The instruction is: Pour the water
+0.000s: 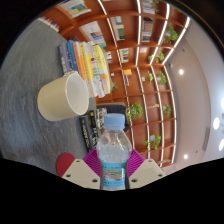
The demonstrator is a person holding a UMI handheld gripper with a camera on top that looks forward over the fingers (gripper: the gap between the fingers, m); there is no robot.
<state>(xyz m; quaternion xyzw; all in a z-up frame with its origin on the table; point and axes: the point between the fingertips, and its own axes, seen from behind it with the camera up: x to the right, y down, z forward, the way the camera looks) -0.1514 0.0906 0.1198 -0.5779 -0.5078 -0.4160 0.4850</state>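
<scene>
My gripper is shut on a clear plastic water bottle with a pale blue label and a green cap. Both magenta pads press on its sides. The whole view is tilted, so the bottle leans with the gripper. A cream-coloured cup stands on the grey table beyond the fingers and off to the left of the bottle's cap, its open mouth facing the bottle. The bottle's cap is apart from the cup.
A stack of colourful books lies just behind the cup. A dark flat object lies on the table beside the bottle. Wooden shelves with plants and books fill the background.
</scene>
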